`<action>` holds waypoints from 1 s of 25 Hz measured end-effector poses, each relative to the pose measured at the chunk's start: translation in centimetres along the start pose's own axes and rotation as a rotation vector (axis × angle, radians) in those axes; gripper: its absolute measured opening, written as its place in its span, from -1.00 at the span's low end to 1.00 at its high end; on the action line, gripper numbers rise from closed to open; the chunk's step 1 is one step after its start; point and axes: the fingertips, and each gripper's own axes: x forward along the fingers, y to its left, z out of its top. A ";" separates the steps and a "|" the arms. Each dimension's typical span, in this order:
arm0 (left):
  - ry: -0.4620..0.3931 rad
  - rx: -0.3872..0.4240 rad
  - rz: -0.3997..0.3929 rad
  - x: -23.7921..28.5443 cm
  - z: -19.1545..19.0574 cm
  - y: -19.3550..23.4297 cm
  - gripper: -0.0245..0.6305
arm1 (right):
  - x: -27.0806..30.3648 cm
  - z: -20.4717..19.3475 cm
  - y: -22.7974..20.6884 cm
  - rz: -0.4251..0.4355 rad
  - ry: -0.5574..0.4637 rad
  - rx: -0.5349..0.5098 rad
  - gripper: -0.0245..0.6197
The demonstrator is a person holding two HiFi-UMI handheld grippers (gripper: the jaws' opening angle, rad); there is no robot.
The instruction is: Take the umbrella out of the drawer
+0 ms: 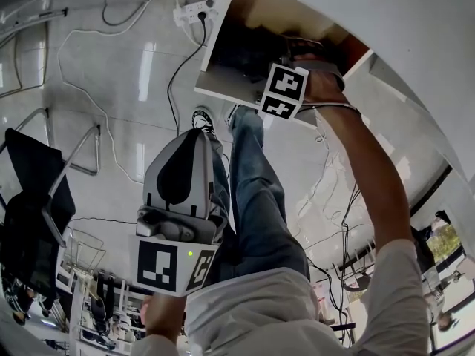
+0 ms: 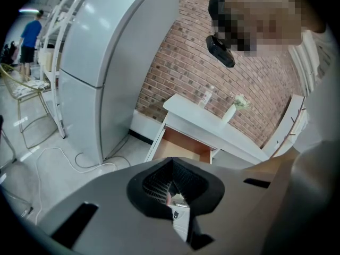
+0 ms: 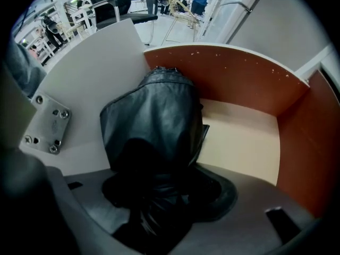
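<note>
One part of the job looks done and the main part is left. The drawer (image 1: 223, 87) stands pulled out. The black folded umbrella (image 3: 154, 121) lies inside it on the pale bottom, along the white side wall, and is not yet lifted (the right gripper view shows no part of it above the rim). What remains, as I judge it, is to firm the hold, raise the umbrella clear of the reddish-brown walls and carry it away from the drawer.

The right gripper (image 3: 159, 209) points steeply down into the drawer, its jaws spread wide round the near end of the umbrella. Crumpled black fabric fills the gap between them and they appear to press on it, though dark pads against dark cloth make the exact contact hard to read. In the head view the right hand (image 1: 323, 80) is reached out ahead at the drawer's edge, the forearm stretched long. The marker cube (image 1: 284, 91) faces the camera over the drawer's front.

The left gripper (image 1: 197, 138) is close to the body, over the glossy floor (image 1: 111, 87), angled moderately downward and well apart from the drawer. Its jaws are pressed together with nothing between them. The left hand (image 1: 159, 314) grips it low in the picture, near the waist.
</note>
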 end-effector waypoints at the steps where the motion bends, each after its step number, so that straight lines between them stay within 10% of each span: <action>1: 0.000 0.001 -0.001 -0.1 0.1 0.0 -0.87 | -0.1 0.1 0.0 0.000 0.002 0.001 -0.13; 25: -0.024 0.042 -0.027 -2.9 1.5 -0.6 -0.87 | -3.2 0.4 0.7 -0.013 0.011 0.021 -0.13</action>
